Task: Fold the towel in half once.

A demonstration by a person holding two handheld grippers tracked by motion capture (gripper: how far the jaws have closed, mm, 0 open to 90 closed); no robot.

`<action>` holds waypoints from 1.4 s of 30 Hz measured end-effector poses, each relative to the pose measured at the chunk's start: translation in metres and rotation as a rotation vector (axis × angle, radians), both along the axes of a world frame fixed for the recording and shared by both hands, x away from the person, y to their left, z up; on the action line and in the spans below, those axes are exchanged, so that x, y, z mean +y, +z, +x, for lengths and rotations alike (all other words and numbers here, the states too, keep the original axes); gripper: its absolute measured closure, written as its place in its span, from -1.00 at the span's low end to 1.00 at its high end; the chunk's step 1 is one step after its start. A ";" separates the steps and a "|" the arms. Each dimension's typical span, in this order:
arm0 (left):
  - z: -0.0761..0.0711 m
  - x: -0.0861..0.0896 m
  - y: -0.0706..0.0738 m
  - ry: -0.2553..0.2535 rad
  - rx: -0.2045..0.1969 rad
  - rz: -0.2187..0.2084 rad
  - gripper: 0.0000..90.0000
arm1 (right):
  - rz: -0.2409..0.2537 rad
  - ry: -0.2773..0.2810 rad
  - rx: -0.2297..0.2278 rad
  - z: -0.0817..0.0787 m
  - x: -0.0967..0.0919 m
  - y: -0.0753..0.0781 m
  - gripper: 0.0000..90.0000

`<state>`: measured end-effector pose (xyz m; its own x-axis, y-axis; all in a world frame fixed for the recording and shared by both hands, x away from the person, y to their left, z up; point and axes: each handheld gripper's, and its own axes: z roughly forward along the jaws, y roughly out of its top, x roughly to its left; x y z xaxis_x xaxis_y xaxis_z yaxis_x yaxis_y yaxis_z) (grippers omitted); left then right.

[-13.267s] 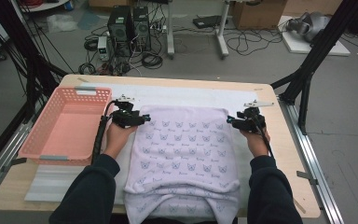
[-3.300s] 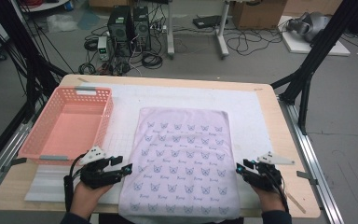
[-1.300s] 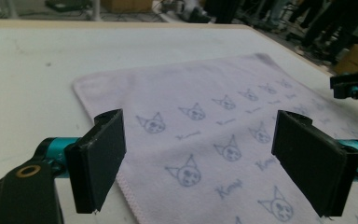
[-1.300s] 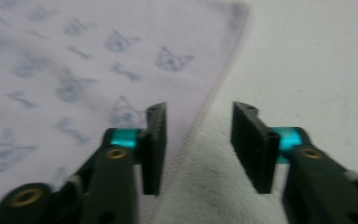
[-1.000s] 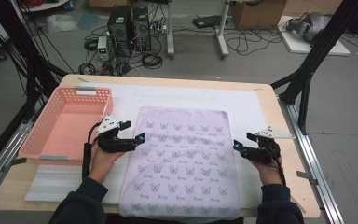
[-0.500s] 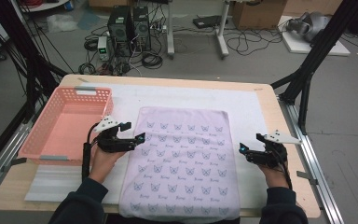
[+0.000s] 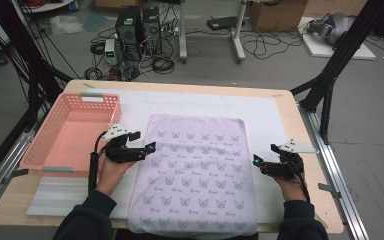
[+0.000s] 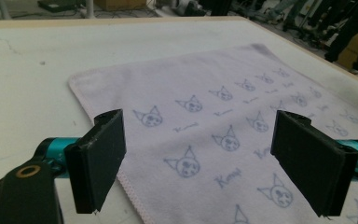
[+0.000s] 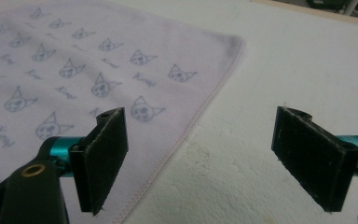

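A lavender towel (image 7: 195,175) printed with cat faces lies flat on the white mat, its near edge hanging over the table's front. My left gripper (image 7: 147,149) hovers open at the towel's left edge. In the left gripper view the towel (image 8: 223,107) lies below the left gripper (image 8: 199,140), untouched. My right gripper (image 7: 256,162) is open beside the towel's right edge, and its jaws have just been opening. In the right gripper view the right gripper (image 9: 200,135) has one jaw over the towel (image 9: 74,70) and the other over bare mat, with nothing pinched.
A pink plastic basket (image 7: 100,97) stands at the table's left, close behind my left hand. The white mat (image 7: 190,102) covers most of the wooden table (image 7: 285,107). Black frame legs rise at both sides, and computers and cables sit on the floor beyond.
Both hands came forward from the towel's near corners to its sides a few seconds ago. Over the last second the right gripper drifted slightly toward the near edge; the left one stayed put.
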<state>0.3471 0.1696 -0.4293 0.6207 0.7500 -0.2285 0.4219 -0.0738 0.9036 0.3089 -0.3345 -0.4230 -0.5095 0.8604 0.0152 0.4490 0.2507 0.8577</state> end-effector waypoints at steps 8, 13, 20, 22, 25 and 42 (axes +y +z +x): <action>0.006 0.000 -0.004 0.048 0.016 0.016 -0.53 | 0.016 0.002 0.042 0.008 -0.001 -0.005 -0.61; 0.021 -0.001 -0.004 0.074 0.058 0.029 -0.45 | 0.031 -0.002 0.085 0.020 -0.002 -0.011 -0.61; 0.048 -0.011 -0.005 0.132 0.092 0.115 -0.35 | 0.017 -0.005 0.153 0.044 0.001 -0.012 -0.61; 0.056 -0.014 -0.005 0.137 0.106 0.126 -0.33 | 0.014 -0.006 0.162 0.054 0.005 -0.011 -0.60; 0.071 -0.017 -0.006 0.151 0.149 0.148 -0.28 | 0.018 -0.007 0.177 0.067 0.010 -0.010 -0.47; 0.085 -0.033 -0.018 0.059 0.125 0.350 0.55 | -0.142 0.003 0.259 0.110 0.046 -0.016 0.24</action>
<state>0.4323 0.1369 -0.4469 0.5576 0.8298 -0.0234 0.5399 -0.3411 0.7695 0.4191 -0.2884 -0.4387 -0.5067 0.8618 0.0244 0.6477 0.3619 0.6704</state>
